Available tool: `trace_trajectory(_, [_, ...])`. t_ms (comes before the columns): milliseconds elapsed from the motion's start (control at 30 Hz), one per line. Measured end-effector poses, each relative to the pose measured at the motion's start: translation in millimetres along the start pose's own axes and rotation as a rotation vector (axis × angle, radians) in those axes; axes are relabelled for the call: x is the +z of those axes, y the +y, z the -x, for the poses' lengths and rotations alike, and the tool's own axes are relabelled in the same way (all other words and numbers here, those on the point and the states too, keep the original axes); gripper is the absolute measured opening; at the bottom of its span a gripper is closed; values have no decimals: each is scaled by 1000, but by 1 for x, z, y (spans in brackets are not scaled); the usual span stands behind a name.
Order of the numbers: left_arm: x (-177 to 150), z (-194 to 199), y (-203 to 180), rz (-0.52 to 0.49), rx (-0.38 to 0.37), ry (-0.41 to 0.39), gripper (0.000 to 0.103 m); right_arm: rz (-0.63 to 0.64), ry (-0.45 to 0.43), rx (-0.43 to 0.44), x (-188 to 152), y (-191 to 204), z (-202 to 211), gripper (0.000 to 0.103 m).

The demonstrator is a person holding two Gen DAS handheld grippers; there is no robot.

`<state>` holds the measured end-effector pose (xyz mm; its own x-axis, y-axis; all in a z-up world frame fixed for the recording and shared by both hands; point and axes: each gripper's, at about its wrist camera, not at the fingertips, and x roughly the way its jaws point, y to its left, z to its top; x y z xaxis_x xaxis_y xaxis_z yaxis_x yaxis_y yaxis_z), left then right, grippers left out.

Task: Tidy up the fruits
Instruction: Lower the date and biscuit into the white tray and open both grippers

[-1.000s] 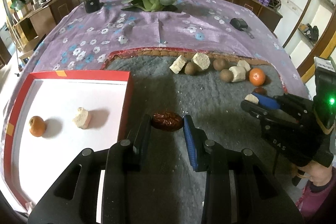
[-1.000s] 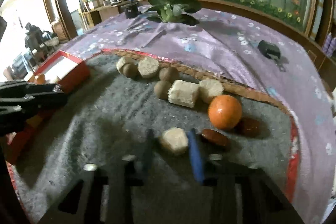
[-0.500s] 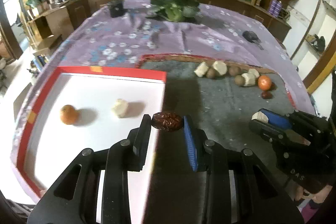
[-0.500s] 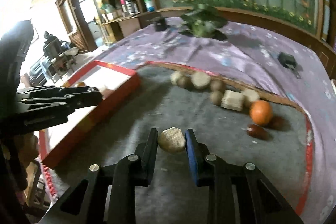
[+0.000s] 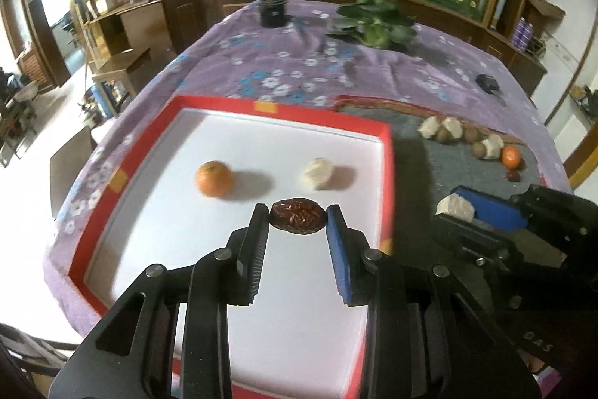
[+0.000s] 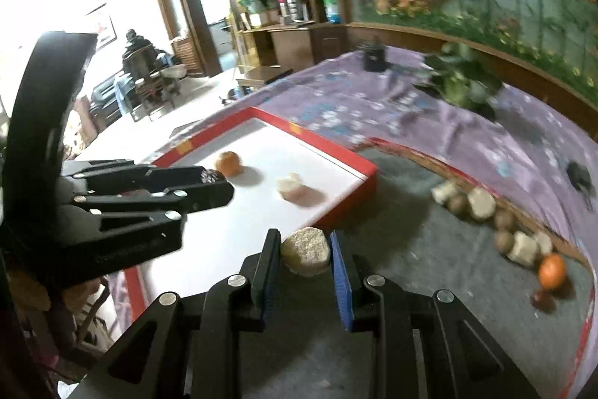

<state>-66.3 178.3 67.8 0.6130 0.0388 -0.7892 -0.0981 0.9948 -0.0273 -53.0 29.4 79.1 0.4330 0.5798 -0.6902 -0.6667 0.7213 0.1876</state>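
My left gripper (image 5: 298, 220) is shut on a wrinkled dark red date (image 5: 297, 220) and holds it above the white floor of the red-rimmed tray (image 5: 276, 107). An orange (image 5: 213, 178) and a pale chunk (image 5: 317, 169) lie in the tray. My right gripper (image 6: 304, 251) is shut on a beige hexagonal chunk (image 6: 305, 251), above the grey mat just right of the tray's rim (image 6: 336, 154). It also shows in the left wrist view (image 5: 456, 208). The left gripper shows in the right wrist view (image 6: 213, 186) over the tray.
On the grey mat (image 6: 429, 249) lies a row of pale chunks and brown fruits (image 6: 482, 204), an orange (image 6: 552, 271) and a dark date (image 6: 542, 300). A leafy plant (image 5: 373, 23), a black cup (image 5: 273, 12) and a small black object (image 5: 486, 83) sit on the purple floral cloth.
Both grippers have moved left, each keeping its fruit. The left one has gone from the tray's right rim to over the tray floor. The right one has come up beside the tray.
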Motion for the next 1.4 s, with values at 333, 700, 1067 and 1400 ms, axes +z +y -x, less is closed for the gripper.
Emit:
trace_trajectory(333, [-12,-14,50,96,24,53,31,90,50,43,23,39,-39,26])
trace_trajectory(700, [-11,-31,52,112,5,79,31,80,120,27,24,35,-81,26])
trace_trajectory(1067, [-5,-45,53,159,-17,104,31,86,140,-12,22,31,-101,26])
trace_trajectory(1400, [-3,-37,55,188,-10,83,52,17,87,16,21,17,-74,39])
